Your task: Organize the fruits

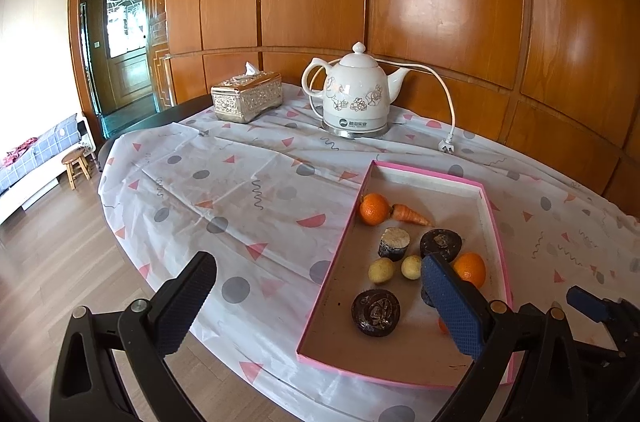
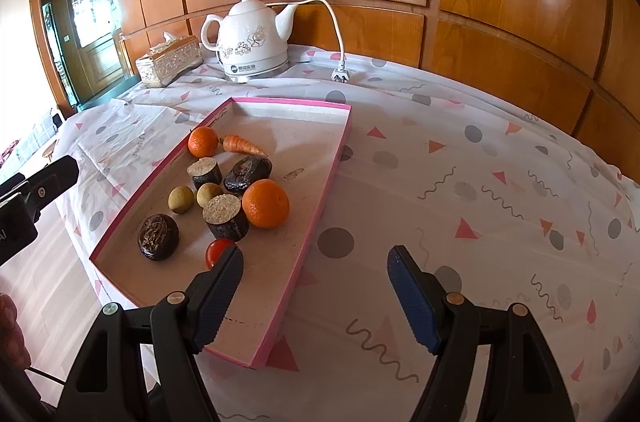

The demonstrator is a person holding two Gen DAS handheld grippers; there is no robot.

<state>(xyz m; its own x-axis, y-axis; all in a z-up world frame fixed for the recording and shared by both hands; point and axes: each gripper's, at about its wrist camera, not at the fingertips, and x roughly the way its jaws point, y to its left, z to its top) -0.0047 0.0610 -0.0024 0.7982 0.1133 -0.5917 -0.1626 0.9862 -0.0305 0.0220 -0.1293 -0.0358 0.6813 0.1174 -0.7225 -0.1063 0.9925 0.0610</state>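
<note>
- Left gripper (image 1: pixel 320 306), bottom of its frame: jaws spread wide, nothing between them.
- Right gripper (image 2: pixel 316 292), bottom centre: jaws spread, empty, straddling the tray's near right rim.
- Pink-rimmed tray (image 2: pixel 320 198), centre left, holds oranges (image 2: pixel 265 203), a carrot (image 2: pixel 242 145), a cherry tomato (image 2: pixel 216 251).
- Ceramic kettle (image 2: pixel 256 38) stands behind.

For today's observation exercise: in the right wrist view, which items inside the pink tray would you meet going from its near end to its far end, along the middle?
Cherry tomato → near cut log-shaped piece → large orange → dark wrinkled fruit → carrot, all in the pink tray.
</note>
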